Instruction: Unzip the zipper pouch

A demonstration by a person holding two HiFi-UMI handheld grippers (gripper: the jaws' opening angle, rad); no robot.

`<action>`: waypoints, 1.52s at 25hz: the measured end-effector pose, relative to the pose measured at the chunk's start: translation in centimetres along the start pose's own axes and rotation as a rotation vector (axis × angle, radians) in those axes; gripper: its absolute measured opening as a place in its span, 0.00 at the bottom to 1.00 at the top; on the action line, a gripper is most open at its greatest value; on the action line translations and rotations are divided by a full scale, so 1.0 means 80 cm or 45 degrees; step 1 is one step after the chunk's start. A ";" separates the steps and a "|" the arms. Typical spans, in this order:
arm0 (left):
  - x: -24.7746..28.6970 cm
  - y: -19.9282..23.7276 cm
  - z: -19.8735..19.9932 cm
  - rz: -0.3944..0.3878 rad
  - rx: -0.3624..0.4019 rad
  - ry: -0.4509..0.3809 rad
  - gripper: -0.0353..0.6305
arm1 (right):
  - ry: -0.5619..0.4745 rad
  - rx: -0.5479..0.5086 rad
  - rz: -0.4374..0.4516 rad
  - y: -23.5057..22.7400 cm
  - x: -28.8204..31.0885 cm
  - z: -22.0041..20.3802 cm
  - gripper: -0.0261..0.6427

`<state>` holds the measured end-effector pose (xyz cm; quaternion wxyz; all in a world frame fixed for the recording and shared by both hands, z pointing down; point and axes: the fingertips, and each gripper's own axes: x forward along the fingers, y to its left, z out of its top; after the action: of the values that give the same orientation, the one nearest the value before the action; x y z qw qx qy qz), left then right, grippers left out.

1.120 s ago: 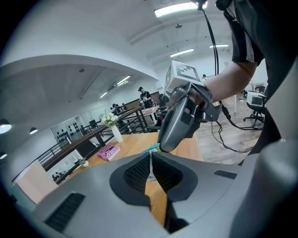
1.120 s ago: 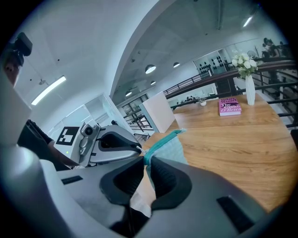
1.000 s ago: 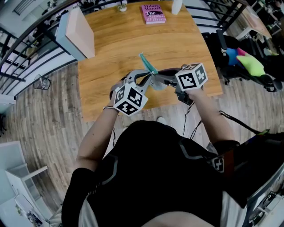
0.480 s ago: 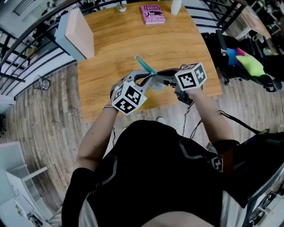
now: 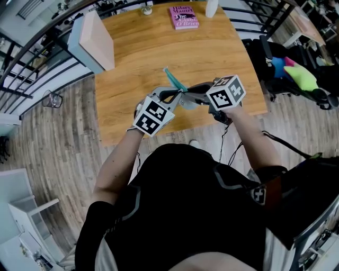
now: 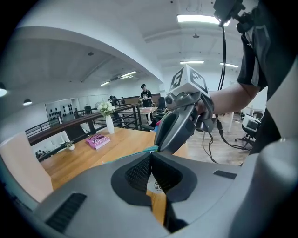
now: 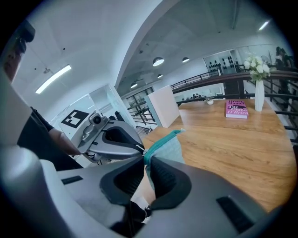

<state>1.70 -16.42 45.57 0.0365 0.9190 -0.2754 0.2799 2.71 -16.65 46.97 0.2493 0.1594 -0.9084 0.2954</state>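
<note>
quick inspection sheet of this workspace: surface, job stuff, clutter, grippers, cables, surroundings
surface: wooden table, bare wood in the middle
job's things: teal pouch, held off the table between both grippers; how far the zip is open is not clear
clutter: pink book, white vase and small pot at the far edge; pale box at the left corner
grippers: left gripper shut at the pouch's zip edge; right gripper shut on the pouch's body
cables: black cable hangs below the right gripper
surroundings: railing, plank floor, chair with bright items
</note>
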 end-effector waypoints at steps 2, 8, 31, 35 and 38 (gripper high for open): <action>0.001 -0.001 -0.002 0.000 -0.012 -0.001 0.10 | 0.010 -0.012 0.001 0.000 0.000 -0.002 0.12; -0.004 0.014 -0.009 0.045 -0.107 0.004 0.09 | 0.065 -0.073 -0.001 0.004 0.003 -0.010 0.11; -0.064 0.112 -0.077 0.319 -0.249 0.153 0.10 | 0.034 0.005 -0.052 -0.038 -0.011 -0.023 0.11; -0.067 0.113 -0.084 0.318 -0.269 0.155 0.10 | 0.038 -0.026 -0.089 -0.044 -0.008 -0.021 0.11; -0.068 0.111 -0.093 0.316 -0.309 0.152 0.10 | 0.031 -0.020 -0.080 -0.046 -0.005 -0.018 0.11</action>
<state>-10.43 -19.66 48.11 0.1284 0.8485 -0.4159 0.3011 5.16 -18.55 49.48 0.2708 0.1825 -0.9020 0.2822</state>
